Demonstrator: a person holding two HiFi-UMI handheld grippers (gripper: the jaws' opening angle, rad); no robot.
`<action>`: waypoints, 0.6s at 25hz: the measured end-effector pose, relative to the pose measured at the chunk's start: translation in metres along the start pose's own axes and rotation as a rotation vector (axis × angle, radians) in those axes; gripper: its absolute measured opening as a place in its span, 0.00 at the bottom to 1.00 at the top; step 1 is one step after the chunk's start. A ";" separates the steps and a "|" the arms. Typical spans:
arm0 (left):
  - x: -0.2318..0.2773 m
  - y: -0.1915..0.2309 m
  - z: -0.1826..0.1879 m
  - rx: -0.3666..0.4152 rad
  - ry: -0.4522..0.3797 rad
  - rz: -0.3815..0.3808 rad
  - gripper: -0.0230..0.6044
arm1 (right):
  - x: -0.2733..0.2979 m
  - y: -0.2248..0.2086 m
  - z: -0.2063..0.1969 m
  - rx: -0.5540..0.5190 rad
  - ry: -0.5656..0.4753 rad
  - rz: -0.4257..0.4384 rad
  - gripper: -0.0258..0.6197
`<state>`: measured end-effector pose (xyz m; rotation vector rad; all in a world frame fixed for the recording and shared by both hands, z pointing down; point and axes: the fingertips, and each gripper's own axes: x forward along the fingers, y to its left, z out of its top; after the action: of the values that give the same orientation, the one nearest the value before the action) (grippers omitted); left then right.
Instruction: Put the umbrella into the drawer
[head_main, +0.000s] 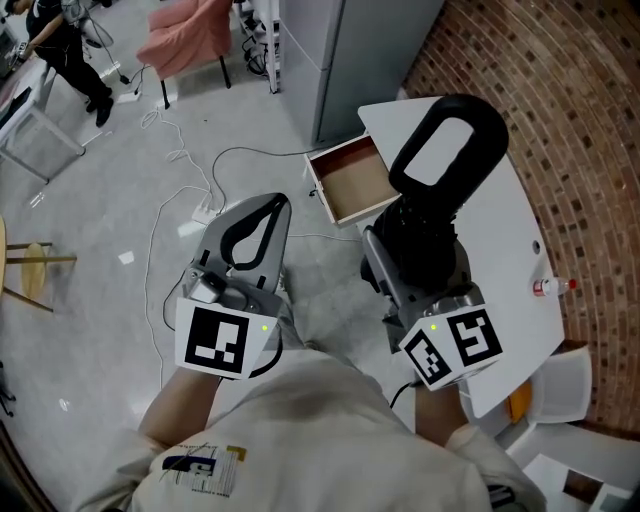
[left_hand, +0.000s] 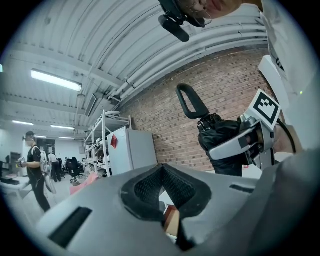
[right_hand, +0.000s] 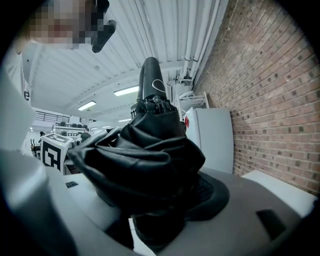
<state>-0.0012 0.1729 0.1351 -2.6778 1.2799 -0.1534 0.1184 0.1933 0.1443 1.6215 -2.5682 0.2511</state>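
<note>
Gripping item: right tongs, closed round the bunched canopy of the black folded fabric umbrella, with its stiff loop handle uppermost.
Location: over the white desk, just beside the open wooden drawer and not yet in it.
Hazards, as I judge them: I hold slack cloth, so the umbrella may slide or twist free. Upright as it is, it may also snag the drawer rim unless I lay it flat.
Pose: right tongs roughly level, tipped slightly downward. Left tongs pressed together, empty, level alongside.
</note>
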 end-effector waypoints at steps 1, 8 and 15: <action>0.006 0.006 -0.004 -0.004 0.005 -0.003 0.05 | 0.009 -0.003 -0.001 0.002 0.008 -0.002 0.47; 0.055 0.053 -0.023 -0.005 0.032 -0.025 0.05 | 0.077 -0.022 -0.005 0.013 0.062 -0.014 0.47; 0.107 0.106 -0.049 -0.011 0.073 -0.064 0.05 | 0.154 -0.041 -0.013 0.018 0.135 -0.034 0.47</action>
<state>-0.0227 0.0190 0.1649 -2.7475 1.2187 -0.2548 0.0892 0.0419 0.1867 1.5936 -2.4436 0.3695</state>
